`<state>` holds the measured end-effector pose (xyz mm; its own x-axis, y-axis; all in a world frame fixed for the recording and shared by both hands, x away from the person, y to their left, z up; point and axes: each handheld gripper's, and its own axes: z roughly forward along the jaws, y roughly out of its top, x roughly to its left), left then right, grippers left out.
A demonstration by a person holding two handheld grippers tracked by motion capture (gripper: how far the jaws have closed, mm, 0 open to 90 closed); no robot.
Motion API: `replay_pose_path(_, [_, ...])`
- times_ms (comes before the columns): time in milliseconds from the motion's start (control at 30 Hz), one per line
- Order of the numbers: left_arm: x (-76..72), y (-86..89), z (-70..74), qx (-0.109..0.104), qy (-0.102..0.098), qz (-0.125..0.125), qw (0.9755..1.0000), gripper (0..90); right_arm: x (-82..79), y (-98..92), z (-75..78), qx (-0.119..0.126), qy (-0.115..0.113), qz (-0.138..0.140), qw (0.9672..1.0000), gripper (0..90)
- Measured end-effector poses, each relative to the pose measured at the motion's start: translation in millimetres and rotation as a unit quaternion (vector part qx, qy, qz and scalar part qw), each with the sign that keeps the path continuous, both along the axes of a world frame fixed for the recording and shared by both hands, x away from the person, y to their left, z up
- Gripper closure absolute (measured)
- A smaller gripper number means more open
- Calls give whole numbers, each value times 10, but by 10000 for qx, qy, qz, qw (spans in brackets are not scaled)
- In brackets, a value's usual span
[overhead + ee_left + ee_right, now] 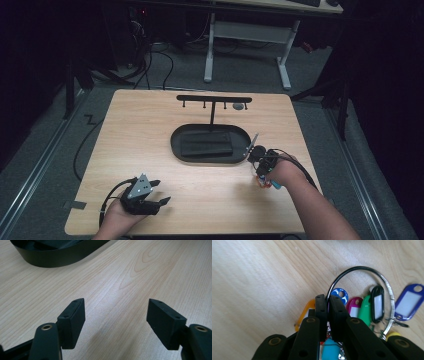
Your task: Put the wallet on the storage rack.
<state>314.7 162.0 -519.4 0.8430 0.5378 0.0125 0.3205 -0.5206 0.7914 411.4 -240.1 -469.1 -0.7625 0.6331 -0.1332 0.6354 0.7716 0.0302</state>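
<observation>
Metal key ring (364,285) with its coloured tags (372,306), lying on the wooden table (150,150) right of the black tray (175,145), is pinched by the closed right gripper (328,298), so lifting it toward the hook stand (214,100) seems next, while the left gripper (116,315) rests open.

A: Wooden table (150,145) in use. Black oval tray (175,142) sits at centre, a flat black pad (206,144) inside it.

B: Noted. A black T-shaped rack (214,99) stands just behind the tray; a white-legged desk (247,31) stands on the floor beyond.
</observation>
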Motion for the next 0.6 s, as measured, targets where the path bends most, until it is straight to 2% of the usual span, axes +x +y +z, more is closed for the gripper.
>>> replay_pose_path(200, [-1,-5,-5,3,-1,8,10000,320,-116,39,293,127,-238,188,9995,873])
replay_pose_path(333, [-1,1,-3,-5,13,7,10000,320,-166,43,439,183,-360,177,9990,874])
replay_pose_path(433, [-7,-1,-4,-10,5,-11,10000,320,-193,36,547,290,-420,152,9986,874])
replay_pose_path(600, [-10,-1,-8,6,4,-9,10000,320,-228,50,724,273,-424,141,9986,878])
